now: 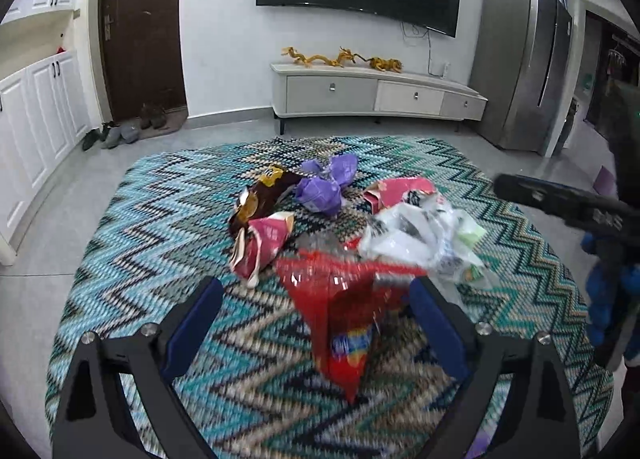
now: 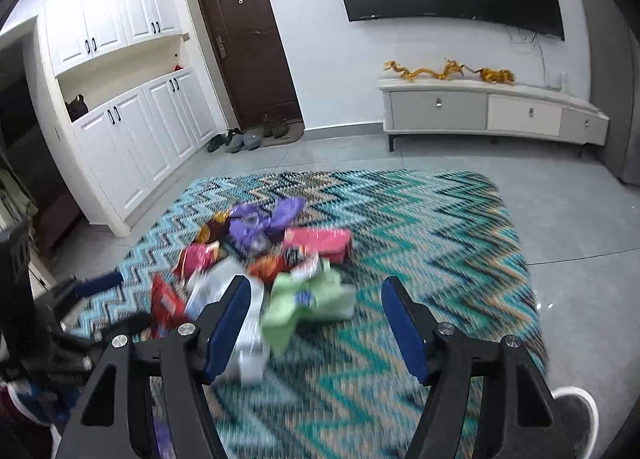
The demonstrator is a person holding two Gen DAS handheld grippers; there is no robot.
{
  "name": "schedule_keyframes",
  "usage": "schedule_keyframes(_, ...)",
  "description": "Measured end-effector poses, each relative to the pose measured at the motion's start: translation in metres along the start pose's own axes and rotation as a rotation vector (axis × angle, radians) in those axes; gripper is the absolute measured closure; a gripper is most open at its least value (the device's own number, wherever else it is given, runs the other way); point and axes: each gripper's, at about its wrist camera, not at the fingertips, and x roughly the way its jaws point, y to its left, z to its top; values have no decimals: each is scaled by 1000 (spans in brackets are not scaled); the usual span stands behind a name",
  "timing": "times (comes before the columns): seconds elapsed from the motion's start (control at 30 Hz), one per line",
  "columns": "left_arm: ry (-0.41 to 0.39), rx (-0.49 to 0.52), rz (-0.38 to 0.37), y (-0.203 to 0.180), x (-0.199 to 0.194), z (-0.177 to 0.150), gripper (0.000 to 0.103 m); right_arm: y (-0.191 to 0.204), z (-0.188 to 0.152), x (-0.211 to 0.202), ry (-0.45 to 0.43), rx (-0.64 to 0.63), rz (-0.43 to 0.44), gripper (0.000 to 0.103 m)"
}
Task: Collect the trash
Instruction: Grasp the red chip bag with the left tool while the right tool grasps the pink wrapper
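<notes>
Red snack bag [image 1: 340, 319] is seen between the spread fingers of the left tool [image 1: 316, 299], untouched, on the zigzag rug [image 1: 160, 219]. A green wrapper [image 2: 304, 307] lies between the spread right tool [image 2: 316, 299], unpinched.

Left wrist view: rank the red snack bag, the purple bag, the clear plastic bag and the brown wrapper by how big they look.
1. Red snack bag, though it lies nearest the camera, which inflates it.
2. Clear plastic bag.
3 and 4. Purple bag and brown wrapper look about alike; both sit farther back on the rug, so no firm ranking.
</notes>
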Motion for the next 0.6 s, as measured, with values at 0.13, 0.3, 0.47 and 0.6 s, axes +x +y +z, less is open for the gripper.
schedule_keyframes(0.13,31,5,-45,3,21,4,9,-14,18,47,58,54,28,37)
schedule_keyframes(0.3,61,11,-68,2,36,-2,9,-16,28,92,126,84,68,23)
schedule_keyframes(0.47,68,-2,-102,4,41,-6,20,-10,24,127,200,63,60,23)
schedule_keyframes(0.6,69,-7,-130,3,40,-8,39,-9,21,134,225,64,48,35)
